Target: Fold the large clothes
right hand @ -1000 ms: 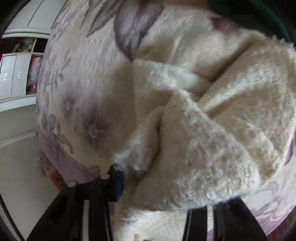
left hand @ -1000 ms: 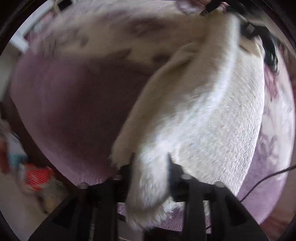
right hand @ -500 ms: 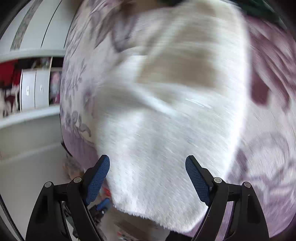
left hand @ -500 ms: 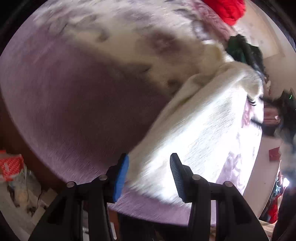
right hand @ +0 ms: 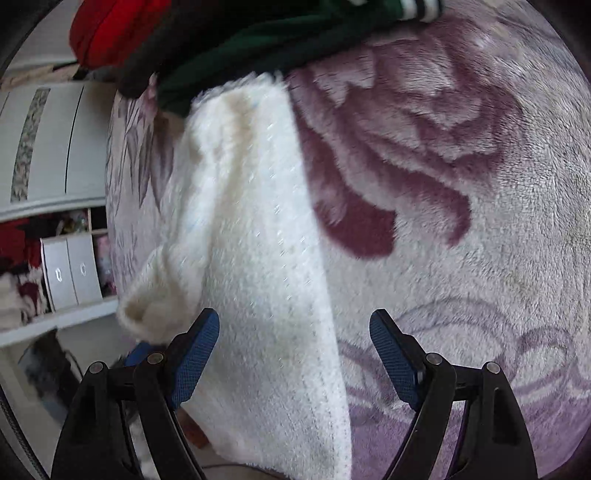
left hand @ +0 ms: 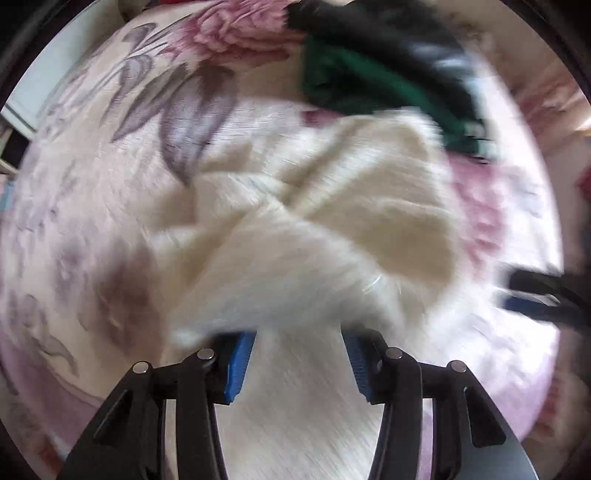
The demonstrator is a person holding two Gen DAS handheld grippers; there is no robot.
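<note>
Floral plush blanket (right hand: pixel 480 229) underneath, dk green garment (right hand: pixel 258 44) + red fabric (right hand: pixel 110 26) beyond, white cabinet (right hand: pixel 48 147) behind.

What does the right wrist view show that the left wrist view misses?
Only the right wrist view shows the red garment, the white cabinets beside the bed, and the open right gripper over the sweater's edge. Only the left wrist view shows the cream sweater bunched between the open left gripper pads. Both show the sweater, the dark green garment and the floral blanket.
</note>
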